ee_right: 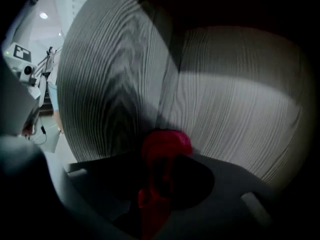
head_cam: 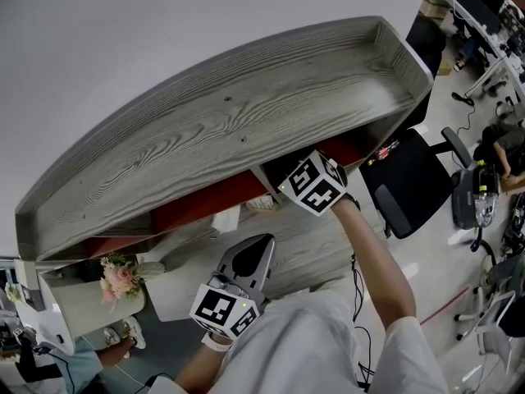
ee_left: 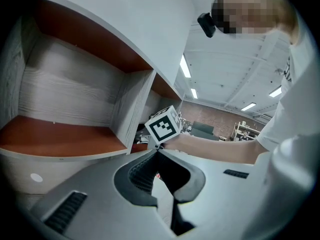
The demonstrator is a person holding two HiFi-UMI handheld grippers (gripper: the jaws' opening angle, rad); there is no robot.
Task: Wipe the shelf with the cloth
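The shelf unit has a grey wood-grain top [head_cam: 221, 130] with a raised rim and red-brown boards [ee_left: 60, 136] inside. My right gripper reaches under that top into a compartment; in the head view only its marker cube [head_cam: 314, 183] shows, and its jaws are hidden. In the right gripper view, the right gripper [ee_right: 164, 151] is shut on a red cloth [ee_right: 167, 140], bunched against the grey wood-grain inner corner. My left gripper [head_cam: 261, 245] hangs lower, in front of the shelf. Its fingertips [ee_left: 156, 154] meet with nothing between them.
A black office chair [head_cam: 406, 179] stands right of the shelf. A pink flower bunch [head_cam: 119, 273] sits on a white table [head_cam: 184, 286] at the lower left. Another person's hand [head_cam: 123, 347] shows near there. Desks and cables fill the far right.
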